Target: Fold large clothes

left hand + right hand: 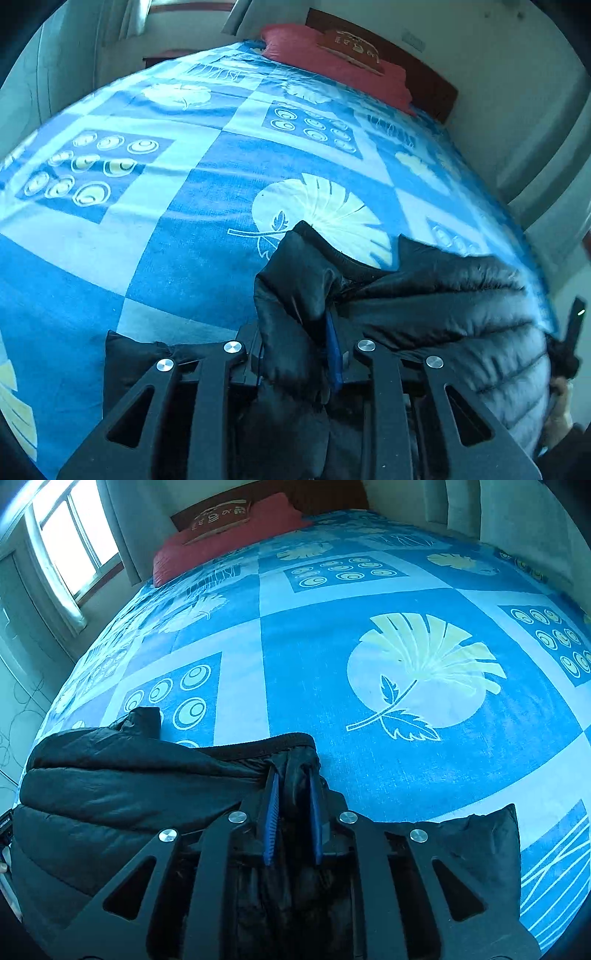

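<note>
A black quilted puffer jacket (443,314) lies at the near edge of a bed with a blue patterned sheet (177,229). My left gripper (295,325) is shut on a bunched corner of the jacket; only one blue finger pad (332,354) shows, the rest is hidden by fabric. In the right wrist view the jacket (110,782) stretches to the left, and my right gripper (293,775) is shut on its ribbed hem corner, blue pads (271,819) on either side of the fabric. A black sleeve end (487,834) lies at the right.
A red pillow (332,62) with a brown cushion (351,46) on it lies at the head of the bed by the wooden headboard (424,77). A window with curtains (66,546) is at the left. The blue sheet (369,664) spreads wide beyond the jacket.
</note>
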`<action>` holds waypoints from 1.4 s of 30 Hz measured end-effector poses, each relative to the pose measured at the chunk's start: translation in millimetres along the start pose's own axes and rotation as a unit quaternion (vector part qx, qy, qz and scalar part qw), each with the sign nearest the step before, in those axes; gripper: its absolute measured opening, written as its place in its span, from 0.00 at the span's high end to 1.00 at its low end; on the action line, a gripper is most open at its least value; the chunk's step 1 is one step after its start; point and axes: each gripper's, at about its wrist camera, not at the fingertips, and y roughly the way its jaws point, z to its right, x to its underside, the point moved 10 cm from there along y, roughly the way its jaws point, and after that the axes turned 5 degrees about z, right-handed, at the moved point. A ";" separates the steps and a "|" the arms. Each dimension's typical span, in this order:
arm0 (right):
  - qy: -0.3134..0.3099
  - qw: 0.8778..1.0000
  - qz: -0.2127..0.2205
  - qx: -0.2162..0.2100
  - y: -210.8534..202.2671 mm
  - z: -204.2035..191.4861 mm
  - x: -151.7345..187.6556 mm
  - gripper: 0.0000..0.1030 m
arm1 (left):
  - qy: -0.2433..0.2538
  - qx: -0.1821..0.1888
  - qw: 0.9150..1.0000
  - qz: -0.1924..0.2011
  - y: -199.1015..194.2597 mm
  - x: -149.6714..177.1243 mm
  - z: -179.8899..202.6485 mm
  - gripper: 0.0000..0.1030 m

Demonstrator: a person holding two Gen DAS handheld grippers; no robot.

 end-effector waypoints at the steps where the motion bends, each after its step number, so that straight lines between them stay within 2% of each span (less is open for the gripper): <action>1: 0.003 1.000 -0.001 -0.005 -3.3 0.1 -1.2 0.81 | -0.009 0.006 1.000 -0.002 -4.5 -0.1 -0.9 0.70; 2: 0.004 1.000 -0.002 -0.006 -7.0 0.4 -2.3 0.76 | -0.023 0.013 1.000 -0.004 -13.3 -1.9 -3.6 0.68; 4: 0.004 1.000 0.010 0.004 -23.0 1.6 -6.6 0.63 | -0.040 0.012 0.999 -0.001 -28.0 -6.3 -8.1 0.53; 5: 0.004 1.000 0.023 0.012 -33.6 2.1 -10.3 0.54 | -0.045 0.010 0.999 0.008 -38.0 -10.5 -10.1 0.50; 6: 0.005 0.999 0.032 0.011 -41.2 1.0 -12.3 0.52 | -0.049 0.012 0.999 0.021 -51.3 -16.9 -11.5 0.47; 9: 0.013 0.999 0.045 -0.009 -63.6 -14.3 -14.9 0.52 | -0.048 -0.016 0.997 0.058 -80.6 -29.6 -9.2 0.46; 11: 0.000 0.998 0.051 -0.028 -75.0 -37.1 -13.1 0.52 | -0.032 -0.021 0.997 0.067 -90.6 -32.0 9.7 0.46; 14: -0.024 0.996 0.051 -0.064 -86.1 -82.1 -4.7 0.52 | 0.004 -0.006 0.997 0.070 -95.2 -29.4 55.2 0.46; 16: -0.034 0.994 0.041 -0.095 -86.0 -115.1 4.1 0.52 | 0.019 0.033 0.997 0.070 -95.1 -24.0 88.5 0.46; 17: -0.046 0.993 0.038 -0.098 -82.9 -129.1 9.0 0.52 | 0.035 0.047 0.996 0.060 -90.6 -17.1 106.9 0.46; 20: -0.075 0.993 0.030 -0.089 -66.8 -156.1 23.8 0.52 | 0.061 0.048 0.996 0.045 -72.1 6.2 137.2 0.46; 21: -0.076 0.993 0.027 -0.089 -61.6 -161.2 29.2 0.52 | 0.059 0.053 0.996 0.027 -57.7 20.3 146.1 0.46; 24: -0.092 0.993 0.012 -0.068 -40.4 -166.0 47.3 0.52 | 0.038 0.044 0.998 0.002 -24.6 43.5 145.0 0.46; 27: -0.105 0.993 -0.007 -0.047 -17.7 -160.8 61.7 0.51 | 0.052 0.016 0.999 -0.006 -1.2 54.0 138.7 0.46; 30: -0.123 0.992 0.005 -0.025 -7.3 -161.5 65.0 0.51 | 0.085 -0.013 0.996 0.001 10.6 60.3 138.6 0.46; 33: -0.126 0.992 0.019 -0.020 -1.1 -161.1 67.2 0.50 | 0.089 -0.015 0.996 0.007 19.4 63.8 134.7 0.46; 37: -0.120 0.992 0.012 -0.028 -6.6 -161.6 62.0 0.50 | 0.095 -0.016 0.995 0.002 14.6 63.6 135.7 0.46; 40: -0.105 0.993 0.025 -0.043 -40.1 -152.5 56.0 0.50 | 0.082 0.004 0.997 -0.002 -14.3 61.6 133.7 0.46; 42: -0.112 0.992 0.049 -0.032 -64.7 -139.6 53.7 0.41 | 0.079 0.008 0.997 0.016 -48.7 60.2 124.2 0.46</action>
